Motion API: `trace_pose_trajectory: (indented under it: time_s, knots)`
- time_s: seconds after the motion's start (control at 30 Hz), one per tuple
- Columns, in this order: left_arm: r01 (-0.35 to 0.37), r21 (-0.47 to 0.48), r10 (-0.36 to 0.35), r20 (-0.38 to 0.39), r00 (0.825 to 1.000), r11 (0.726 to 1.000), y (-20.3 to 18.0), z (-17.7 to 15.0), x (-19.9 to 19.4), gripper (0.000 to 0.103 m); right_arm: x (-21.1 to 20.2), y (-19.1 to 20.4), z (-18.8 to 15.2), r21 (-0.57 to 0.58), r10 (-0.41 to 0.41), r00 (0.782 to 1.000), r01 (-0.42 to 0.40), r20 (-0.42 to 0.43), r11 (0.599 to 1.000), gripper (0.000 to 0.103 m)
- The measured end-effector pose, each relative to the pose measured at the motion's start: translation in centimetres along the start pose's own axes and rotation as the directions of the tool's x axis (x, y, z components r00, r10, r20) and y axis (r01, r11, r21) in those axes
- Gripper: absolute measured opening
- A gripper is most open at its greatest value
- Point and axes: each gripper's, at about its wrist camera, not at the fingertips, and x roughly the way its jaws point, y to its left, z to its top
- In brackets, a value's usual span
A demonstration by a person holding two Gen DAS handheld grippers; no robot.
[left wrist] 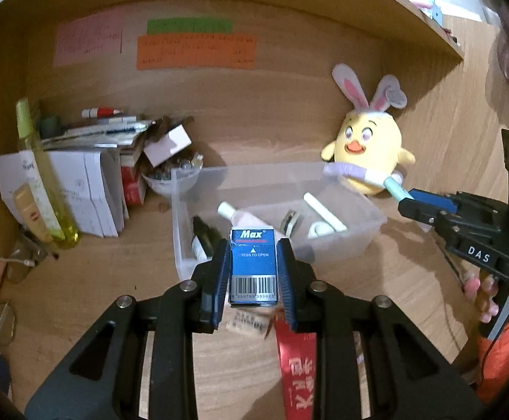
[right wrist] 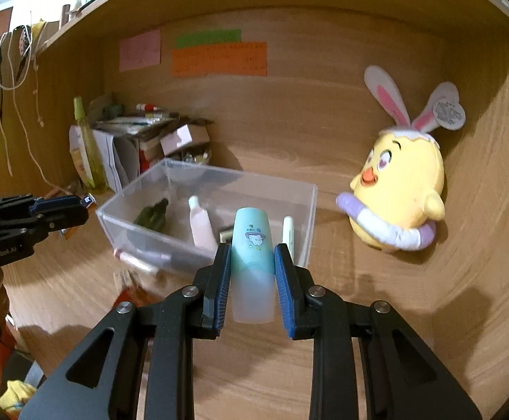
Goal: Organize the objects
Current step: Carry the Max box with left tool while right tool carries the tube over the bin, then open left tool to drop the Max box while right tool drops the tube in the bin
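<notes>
The left gripper [left wrist: 253,269] is clamping the blue staple box [left wrist: 253,266] and the right gripper [right wrist: 252,276] the teal tube [right wrist: 253,262], both hovering seemingly short of the clear bin [right wrist: 310,210], needing carrying over its rim before releasing.

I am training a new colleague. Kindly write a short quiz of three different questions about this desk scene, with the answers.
1. True or false: the left gripper holds a small blue cardboard "Max" box between its fingers.

2. Which object does the right gripper hold?
A. a dark green glass bottle
B. a pale teal plastic tube with a cartoon print
C. a red marker

3. Fill in the word: the yellow plush chick with bunny ears sits ______ the clear plastic storage bin, not in it.

Key:
1. true
2. B
3. beside
</notes>
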Motion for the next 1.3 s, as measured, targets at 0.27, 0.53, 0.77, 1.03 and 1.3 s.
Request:
trace_pose_trajectory:
  time_s: [0.27, 0.53, 0.77, 1.03, 1.3]
  knots:
    - [-0.011, -0.008, 0.012, 0.037, 0.999, 1.0, 0.3, 2.4, 1.1, 0.027, 2.2, 0.3, 2.7, 0.023, 0.012, 1.0, -0.012, 0.013, 1.0, 0.023]
    - [-0.031, -0.004, 0.031, 0.029, 0.999, 1.0, 0.3, 3.7, 3.2, 0.027, 5.7, 0.2, 4.3, 0.042, -0.007, 1.0, 0.008, -0.02, 0.999, 0.023]
    - [-0.041, 0.007, 0.041, -0.028, 0.999, 0.999, 0.2, 3.5, 6.5, 0.027, 9.8, -0.2, 3.5, 0.096, 0.002, 0.995, 0.007, -0.097, 0.995, 0.023]
    - [-0.058, -0.012, 0.057, -0.108, 0.993, 0.998, 0.9, 2.7, 9.9, 0.027, 12.4, -0.3, 2.3, 0.075, -0.031, 0.984, 0.045, -0.175, 0.996, 0.023]
    - [-0.067, -0.016, 0.064, -0.138, 0.988, 0.998, 1.1, 2.1, 11.2, 0.027, 13.3, 0.4, 1.9, 0.047, -0.039, 0.979, 0.05, -0.201, 0.998, 0.023]
